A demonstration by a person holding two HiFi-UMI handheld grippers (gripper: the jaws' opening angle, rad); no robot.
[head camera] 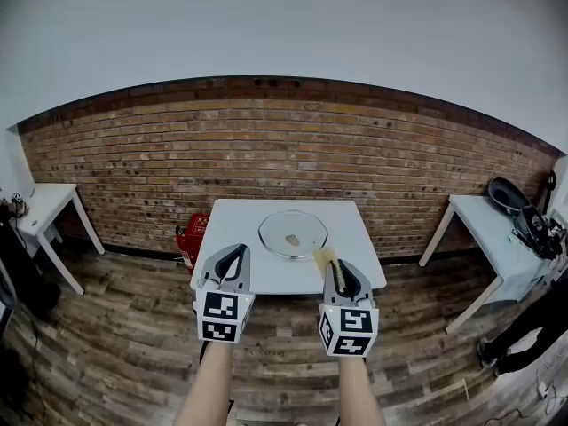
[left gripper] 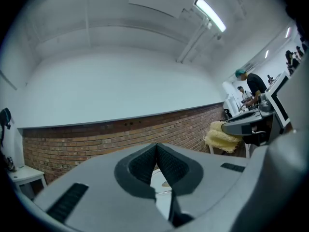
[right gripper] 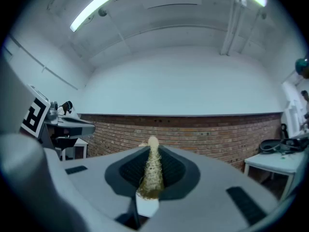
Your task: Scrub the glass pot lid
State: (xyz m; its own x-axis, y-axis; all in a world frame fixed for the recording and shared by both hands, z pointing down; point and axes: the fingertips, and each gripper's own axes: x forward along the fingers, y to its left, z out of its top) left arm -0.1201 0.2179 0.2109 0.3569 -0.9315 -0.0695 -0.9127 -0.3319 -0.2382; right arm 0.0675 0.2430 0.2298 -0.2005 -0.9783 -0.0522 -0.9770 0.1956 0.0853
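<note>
The glass pot lid [head camera: 293, 234] lies flat on the white table [head camera: 238, 224], knob up, toward the far middle. My left gripper [head camera: 232, 261] hovers over the table's near left part, shut with nothing between its pads [left gripper: 157, 164]. My right gripper [head camera: 336, 273] is held over the near right edge, just short of the lid, shut on a yellow scrub sponge [head camera: 325, 257]. In the right gripper view the sponge [right gripper: 152, 170] stands squeezed thin between the pads. The left gripper view shows the sponge [left gripper: 221, 135] sticking out of the right gripper at the right.
A red object [head camera: 191, 235] stands on the floor at the table's left. A white side table [head camera: 40, 209] is at far left; another [head camera: 501, 238] at right carries dark gear [head camera: 525, 216]. A brick wall runs behind. People stand far off [left gripper: 251, 88].
</note>
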